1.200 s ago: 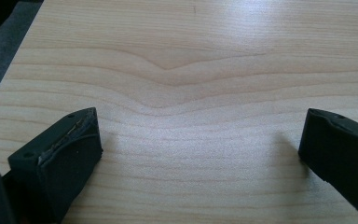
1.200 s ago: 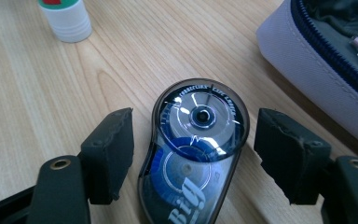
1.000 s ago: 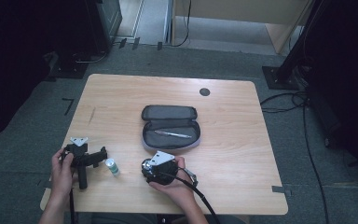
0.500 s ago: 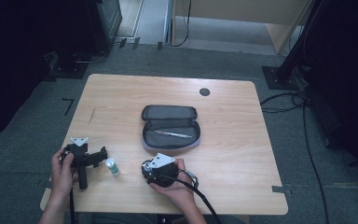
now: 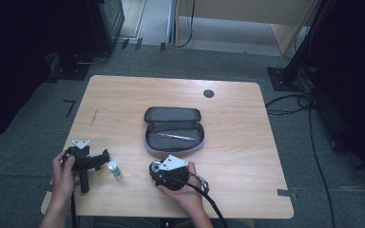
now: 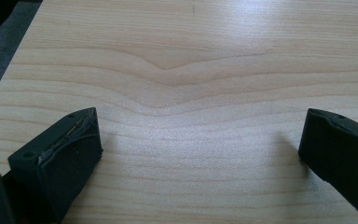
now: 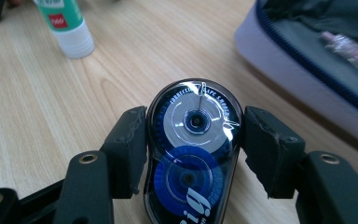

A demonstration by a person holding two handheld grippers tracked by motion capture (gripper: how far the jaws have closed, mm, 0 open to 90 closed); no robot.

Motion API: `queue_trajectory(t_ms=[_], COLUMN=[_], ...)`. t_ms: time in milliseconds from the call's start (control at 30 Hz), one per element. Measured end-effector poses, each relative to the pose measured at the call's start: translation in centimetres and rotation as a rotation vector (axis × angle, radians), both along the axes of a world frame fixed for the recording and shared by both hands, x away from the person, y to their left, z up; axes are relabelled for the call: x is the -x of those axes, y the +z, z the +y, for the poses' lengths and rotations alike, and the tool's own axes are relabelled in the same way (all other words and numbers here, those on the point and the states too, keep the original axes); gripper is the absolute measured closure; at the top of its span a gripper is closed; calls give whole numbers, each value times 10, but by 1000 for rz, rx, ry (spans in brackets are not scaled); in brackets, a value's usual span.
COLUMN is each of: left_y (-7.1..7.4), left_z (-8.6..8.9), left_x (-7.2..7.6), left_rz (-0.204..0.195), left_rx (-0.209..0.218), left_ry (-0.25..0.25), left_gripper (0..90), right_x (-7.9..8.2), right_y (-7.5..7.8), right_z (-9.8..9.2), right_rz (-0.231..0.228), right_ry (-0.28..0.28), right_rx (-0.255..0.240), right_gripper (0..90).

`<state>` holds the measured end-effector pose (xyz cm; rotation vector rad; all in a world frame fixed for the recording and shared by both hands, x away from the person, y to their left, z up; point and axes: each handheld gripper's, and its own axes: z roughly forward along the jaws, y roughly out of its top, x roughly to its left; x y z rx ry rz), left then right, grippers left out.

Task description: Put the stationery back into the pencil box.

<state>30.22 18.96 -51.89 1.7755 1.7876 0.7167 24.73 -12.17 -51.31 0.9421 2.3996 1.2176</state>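
The correction tape dispenser (image 7: 193, 154) is a rounded, teardrop-shaped case of clear dark plastic. Through its top face two wheels show: a silvery white reel with a dark hub toward the far end, and a bright blue gear toward the near end. Fine white lettering curves along the far rim, and part of a larger white print shows at the near end. It lies flat on the pale wooden surface (image 7: 37, 107), broad face up, at the near edge, between the pads of the right tongs (image 7: 195, 144), which press on its two long sides. In the high view it is hidden under them.
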Motion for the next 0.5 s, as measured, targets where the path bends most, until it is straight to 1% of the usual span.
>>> queue_trajectory(t_ms=[33, 100, 133, 300, 433, 500], left_y=[0, 0, 0, 0, 0, 0], left_z=[0, 0, 0, 0, 0, 0], left_x=[0, 0, 0, 0, 0, 0], left_rz=[0, 0, 0, 0, 0, 0], left_rx=[0, 1, 0, 1, 1, 0], left_ry=[0, 1, 0, 1, 1, 0], left_gripper=[0, 0, 0, 0, 0, 0], right_x=[0, 0, 1, 1, 1, 2], right_y=[4, 5, 9, 14, 19, 20], right_z=[-3, -5, -8, -12, -17, -17], right_rz=[-10, -13, -21, -35, -59, -62], right_ry=[-11, -13, -23, -37, -51, -55], right_rx=[-8, -9, -24, -40, -57, -58], right_gripper=[419, 419, 419, 419, 419, 420])
